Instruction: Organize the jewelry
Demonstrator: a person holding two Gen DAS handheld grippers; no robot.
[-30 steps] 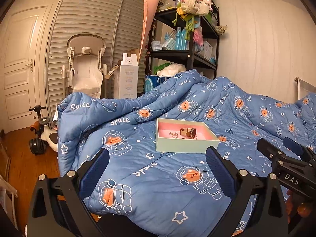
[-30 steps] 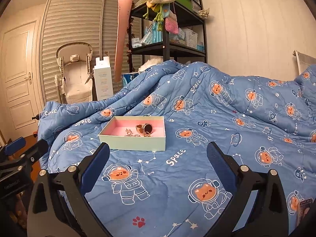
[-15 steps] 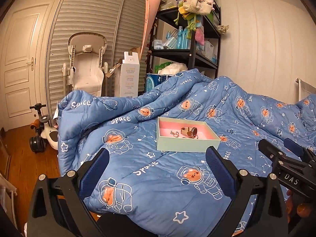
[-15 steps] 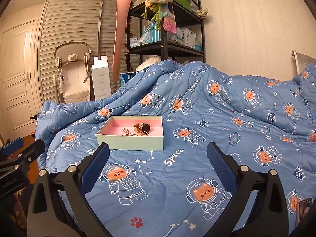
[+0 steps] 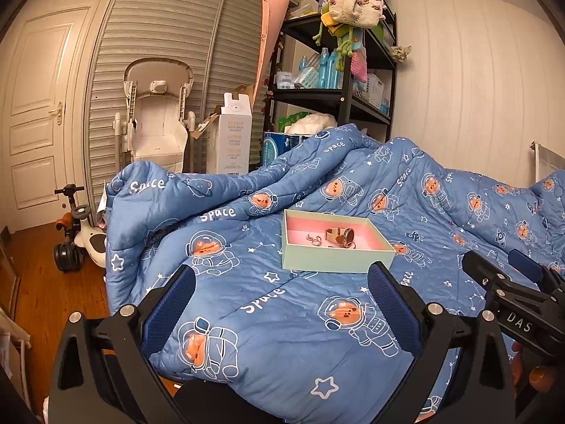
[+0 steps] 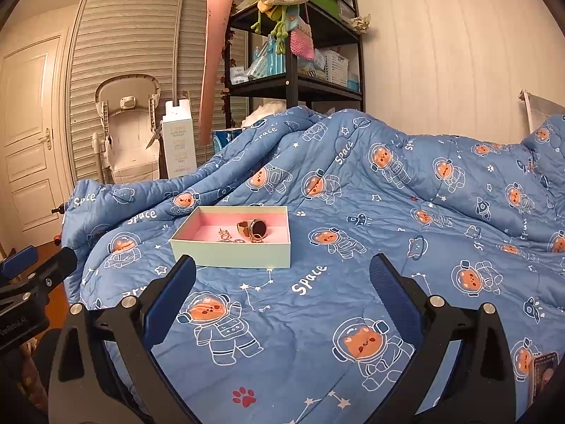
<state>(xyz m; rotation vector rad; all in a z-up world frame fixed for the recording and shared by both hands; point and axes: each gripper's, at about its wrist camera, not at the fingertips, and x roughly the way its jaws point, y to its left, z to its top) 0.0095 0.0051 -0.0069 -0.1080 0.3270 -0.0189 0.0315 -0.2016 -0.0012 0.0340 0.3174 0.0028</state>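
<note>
The right wrist view looks down into the pale green box (image 6: pixel 231 256) from its near long side, showing a rose-gold watch (image 6: pixel 255 228) with a dark face lying on the pink lining and small rings or earrings (image 6: pixel 226 236) just left of it; the left wrist view meets the same box (image 5: pixel 335 263) corner-on, so the watch (image 5: pixel 342 236) sits partly behind the near wall. The box rests on a blue space-print quilt (image 6: pixel 388 212), and both grippers hang short of it over the quilt. The left gripper (image 5: pixel 280 304) has its 2 jaws spread wide with nothing between them; the right gripper (image 6: pixel 282 296) is likewise spread wide and empty. Only the left view shows a ride-on toy (image 5: pixel 76 236) on the wood floor, left of the box, and fingertips (image 5: pixel 529 371) under the other tool at the right edge. Behind the box stand a white baby chair (image 6: pixel 129 130), a tall white carton (image 6: pixel 179 139) and a black shelf rack (image 6: pixel 293 70) hung with knitted bags. The small pieces are too tiny to identify. A phone-like object at the lower right edge of the right view is cut off.
</note>
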